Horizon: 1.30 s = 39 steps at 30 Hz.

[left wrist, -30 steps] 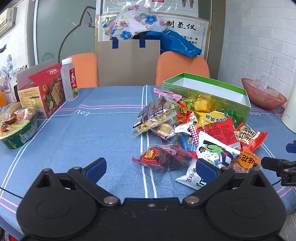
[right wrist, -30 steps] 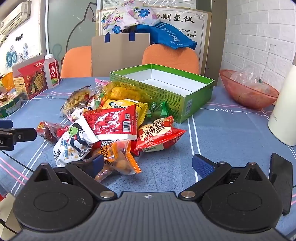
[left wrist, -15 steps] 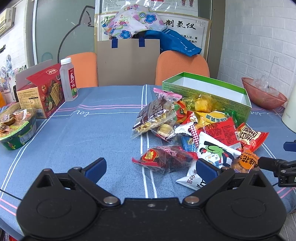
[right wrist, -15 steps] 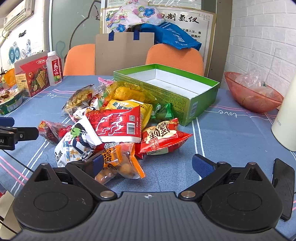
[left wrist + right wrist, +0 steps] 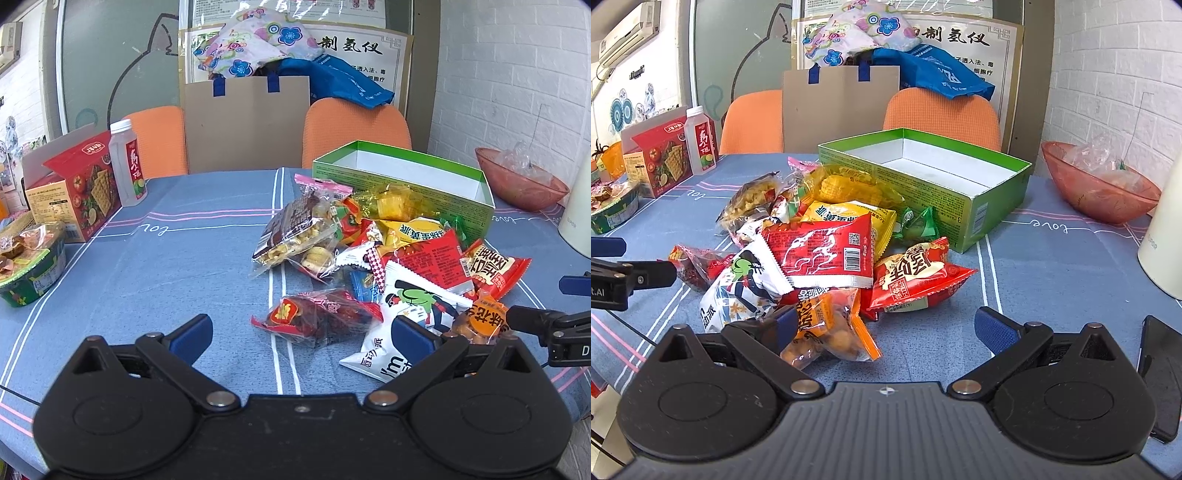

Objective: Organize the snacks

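A heap of snack packets [image 5: 827, 254] is seen on the blue surface [image 5: 147, 258] beside an open green box [image 5: 934, 184]; the left tool [image 5: 301, 332] and right tool [image 5: 884, 325] are held released.

Left wrist view: bare tablecloth [image 5: 155, 266] fills the centre-left of the frame, open for passage. Far left edge blocked by a cracker box [image 5: 74, 192], bottle [image 5: 127, 166] and a round tub [image 5: 29, 266]. Snack pile [image 5: 388, 258] crowds the centre-right, touching the green box [image 5: 406, 192] behind it.

Right wrist view: clear cloth at right of centre, between pile and white container [image 5: 1163, 236]. Pink bowl [image 5: 1100, 184] closes the upper right. A dark flat object [image 5: 1160, 373], possibly a phone, lies at lower right.
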Tool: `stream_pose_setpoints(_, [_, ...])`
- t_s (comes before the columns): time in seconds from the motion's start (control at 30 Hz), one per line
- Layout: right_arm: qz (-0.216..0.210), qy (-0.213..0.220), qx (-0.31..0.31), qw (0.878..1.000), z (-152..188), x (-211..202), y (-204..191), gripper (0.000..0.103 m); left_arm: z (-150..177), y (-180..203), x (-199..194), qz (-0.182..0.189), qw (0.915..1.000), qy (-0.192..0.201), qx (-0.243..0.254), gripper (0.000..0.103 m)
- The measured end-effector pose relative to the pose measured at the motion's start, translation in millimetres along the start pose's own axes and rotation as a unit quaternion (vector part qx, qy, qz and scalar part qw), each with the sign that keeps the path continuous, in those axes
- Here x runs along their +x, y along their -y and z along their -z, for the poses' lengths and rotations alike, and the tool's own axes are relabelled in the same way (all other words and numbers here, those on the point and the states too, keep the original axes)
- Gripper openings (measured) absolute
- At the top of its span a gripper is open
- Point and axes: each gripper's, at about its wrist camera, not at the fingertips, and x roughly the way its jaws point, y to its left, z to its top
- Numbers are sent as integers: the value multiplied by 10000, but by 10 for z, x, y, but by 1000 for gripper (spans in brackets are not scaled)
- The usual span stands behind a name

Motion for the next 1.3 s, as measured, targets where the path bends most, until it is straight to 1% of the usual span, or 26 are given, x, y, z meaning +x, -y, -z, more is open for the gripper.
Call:
stream_pose_setpoints(0.53, [-34,-58,-59,10000,-21,46,-37,103,-17,-52,-8,83,9999,76,-76,103])
stream_pose_setpoints(0.73, [-34,-81,-83,9999,-28,61,-59,103,-13,-67,10,122,9999,55,-91,103])
stream_pose_setpoints(0.83, [-42,-63,-111,9999,-33,65,-66,103,-10,-82,31,200,9997,24,-118,103])
stream_pose_setpoints(0.9, [-68,13,-117,9999,-29,44,-55,103,-3,-105,45,331,9993,-26,-152,103])
stream_pose_setpoints(0.97, [-210,174,-122,9996,-15,-3,-32,103,13,-157,53,580,9980,-68,-238,103])
stream_pose_setpoints(1.03, [-637,513,-46,9966,38,-111,20,103,34,-222,53,830,9959,-85,-354,103])
stream_pose_setpoints(1.13, [-1207,1092,339,9861,177,-262,139,103,32,-294,76,1267,9902,-132,-572,103])
stream_pose_setpoints(1.17, [-1310,1082,415,9846,206,-276,147,103,22,-292,93,1439,9874,-150,-639,103])
stream_pose_setpoints(1.23, [-1462,732,511,9852,242,-227,161,103,2,-253,122,1768,9817,-217,-674,103])
stream_pose_setpoints(1.3, [-1524,630,603,9845,281,-193,151,103,-12,-162,142,1946,9789,-286,-560,103])
